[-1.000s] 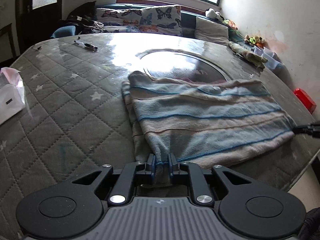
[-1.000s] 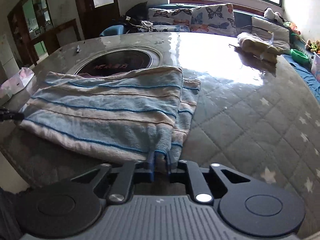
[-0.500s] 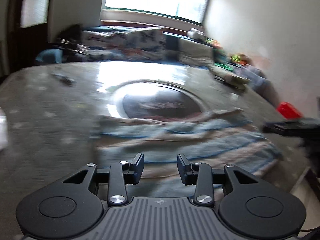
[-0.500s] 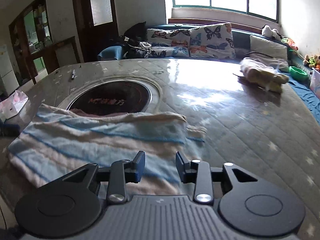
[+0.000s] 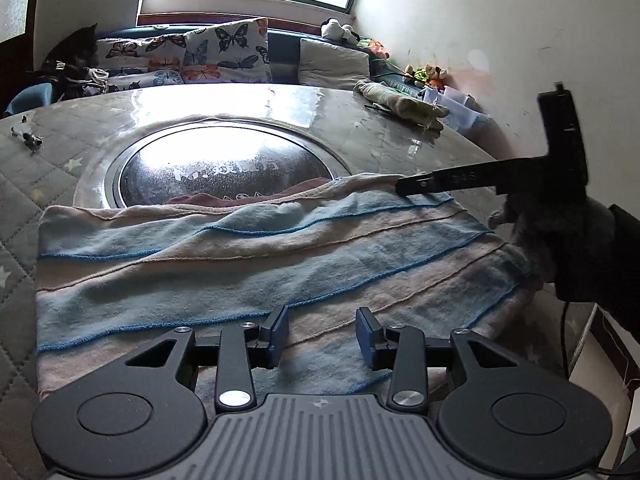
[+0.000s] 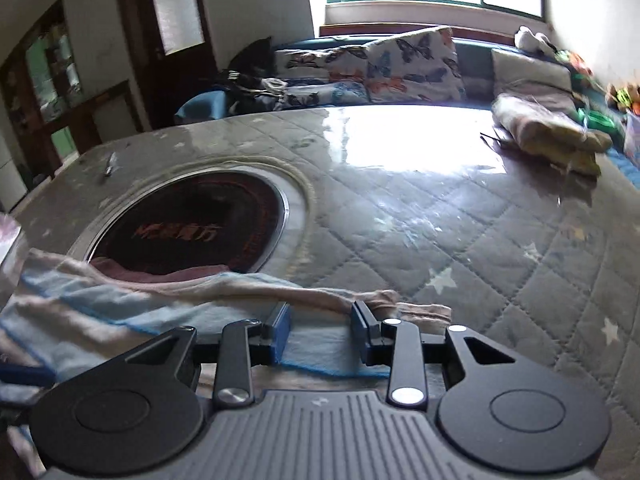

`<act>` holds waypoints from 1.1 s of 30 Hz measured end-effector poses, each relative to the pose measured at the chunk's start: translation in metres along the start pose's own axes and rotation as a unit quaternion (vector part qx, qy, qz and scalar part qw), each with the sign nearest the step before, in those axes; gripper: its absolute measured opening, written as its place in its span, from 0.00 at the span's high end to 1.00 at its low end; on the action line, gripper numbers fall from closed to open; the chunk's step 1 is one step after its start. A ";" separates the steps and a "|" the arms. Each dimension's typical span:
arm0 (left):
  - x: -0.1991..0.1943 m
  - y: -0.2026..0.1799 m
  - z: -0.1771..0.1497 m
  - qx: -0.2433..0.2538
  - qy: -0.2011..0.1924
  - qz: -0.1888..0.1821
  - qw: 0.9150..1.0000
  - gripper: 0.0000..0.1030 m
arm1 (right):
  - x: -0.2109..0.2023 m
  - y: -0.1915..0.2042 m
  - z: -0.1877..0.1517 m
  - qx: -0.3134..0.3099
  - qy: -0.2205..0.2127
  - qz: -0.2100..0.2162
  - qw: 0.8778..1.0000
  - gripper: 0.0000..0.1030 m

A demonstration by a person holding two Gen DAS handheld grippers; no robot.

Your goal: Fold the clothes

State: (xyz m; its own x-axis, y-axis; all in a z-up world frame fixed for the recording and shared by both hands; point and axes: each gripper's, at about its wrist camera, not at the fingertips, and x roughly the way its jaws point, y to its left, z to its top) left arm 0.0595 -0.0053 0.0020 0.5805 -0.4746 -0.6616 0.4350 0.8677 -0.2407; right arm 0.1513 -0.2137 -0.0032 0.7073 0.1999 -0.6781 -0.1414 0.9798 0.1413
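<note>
While both sets of jaws stand apart and hold nothing, the left gripper hovers low over the near edge of the striped garment, its blue-padded fingers pointing straight across the cloth toward the window. Over on the other side, the right gripper sits just above the garment's far right corner, fingers spread on either side of a rumpled cream hem. From the left wrist view you can see that right gripper reaching in from the side, its dark finger laid at the cloth's far edge, with a gloved hand wrapped around the handle and a dark sleeve behind it. The garment lies folded and fairly flat on the quilted table cover, blue and cream bands running side to side, its back edge overlapping the round inset plate at the table's centre. Another bundled cloth rests well apart, near the cushions.
</note>
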 end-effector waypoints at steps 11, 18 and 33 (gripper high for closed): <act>-0.004 -0.007 -0.004 -0.002 -0.009 -0.010 1.000 0.22 | -0.004 0.039 0.000 -0.059 0.009 0.022 0.998 0.52; -0.023 0.007 -0.009 -0.019 -0.029 0.005 0.999 0.12 | 0.001 0.066 0.007 -0.090 0.017 0.024 0.995 0.47; -0.024 0.016 -0.020 -0.036 -0.031 -0.015 0.999 0.06 | 0.060 0.165 0.026 -0.197 0.061 0.100 0.973 0.38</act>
State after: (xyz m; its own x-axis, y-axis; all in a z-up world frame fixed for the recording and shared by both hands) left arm 0.0386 0.0229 -0.0006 0.6100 -0.5069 -0.6090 0.4036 0.8602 -0.3117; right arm 0.1887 -0.0398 -0.0016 0.5532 0.3627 -0.7499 -0.5406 0.8413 0.0082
